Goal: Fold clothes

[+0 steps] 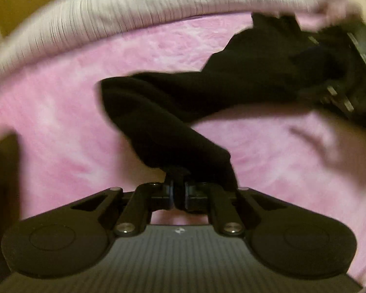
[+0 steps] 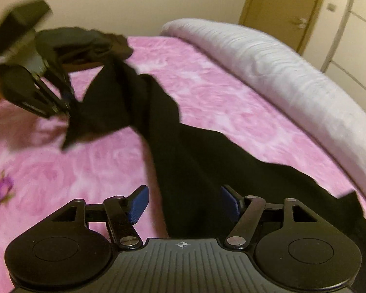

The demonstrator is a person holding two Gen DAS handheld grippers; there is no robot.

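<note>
Garment (image 1: 173, 112), black and twisted, ran from lower centre of the left wrist view, where the left gripper (image 1: 179, 190) had its jaws pressed together on a corner, up toward the upper right. In the right wrist view it lay along the pink bed (image 2: 61, 166), passing between the spread jaws of the right gripper (image 2: 184, 204), whose blue pads (image 2: 139, 204) stood clear of the cloth. A grey pillow (image 2: 268, 68) sat at the upper right. Risk, as I judged it: closing here might bunch several twisted layers, leaving the fold crooked, or tug the pinched corner loose.
</note>
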